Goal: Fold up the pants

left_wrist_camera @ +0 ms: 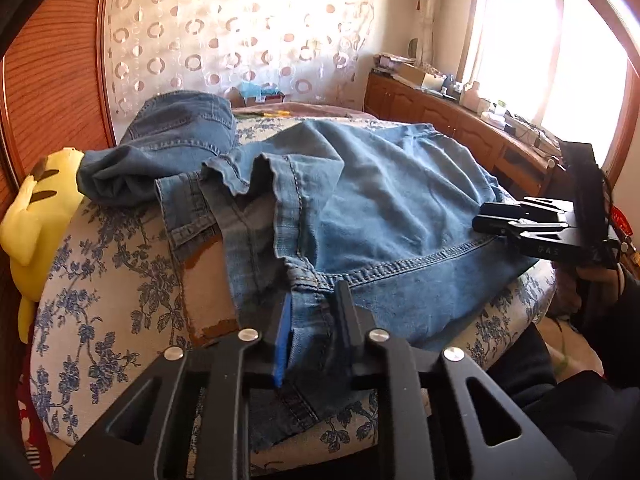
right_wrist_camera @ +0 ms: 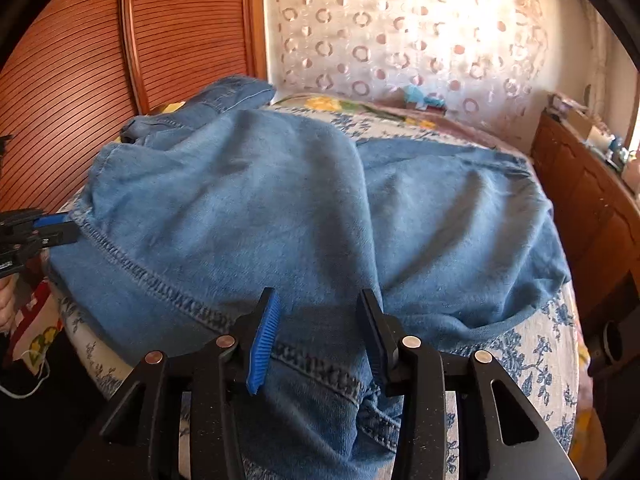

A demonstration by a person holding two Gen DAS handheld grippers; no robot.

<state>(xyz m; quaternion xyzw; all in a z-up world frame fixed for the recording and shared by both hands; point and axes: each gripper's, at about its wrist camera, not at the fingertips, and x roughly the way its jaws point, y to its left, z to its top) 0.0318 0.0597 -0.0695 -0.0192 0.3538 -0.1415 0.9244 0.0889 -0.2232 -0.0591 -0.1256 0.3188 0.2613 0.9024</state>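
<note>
Blue denim pants (left_wrist_camera: 360,192) lie spread and rumpled on a bed with a blue-flowered cover (left_wrist_camera: 100,280). My left gripper (left_wrist_camera: 312,300) is shut on a bunched seam at the pants' near edge. In the right wrist view the pants (right_wrist_camera: 260,200) fill the middle. My right gripper (right_wrist_camera: 320,312) has its jaws apart over the thick stitched seam, with denim lying between them. The right gripper also shows in the left wrist view (left_wrist_camera: 500,220), low on the pants' right edge. The left gripper shows in the right wrist view (right_wrist_camera: 60,228), pinching the left edge.
A yellow plush toy (left_wrist_camera: 36,216) lies at the bed's left edge. A wooden slatted wardrobe (right_wrist_camera: 80,60) stands to the left. A wooden cabinet (left_wrist_camera: 460,120) with clutter runs along the right under a bright window. A patterned curtain (left_wrist_camera: 240,32) hangs behind the bed.
</note>
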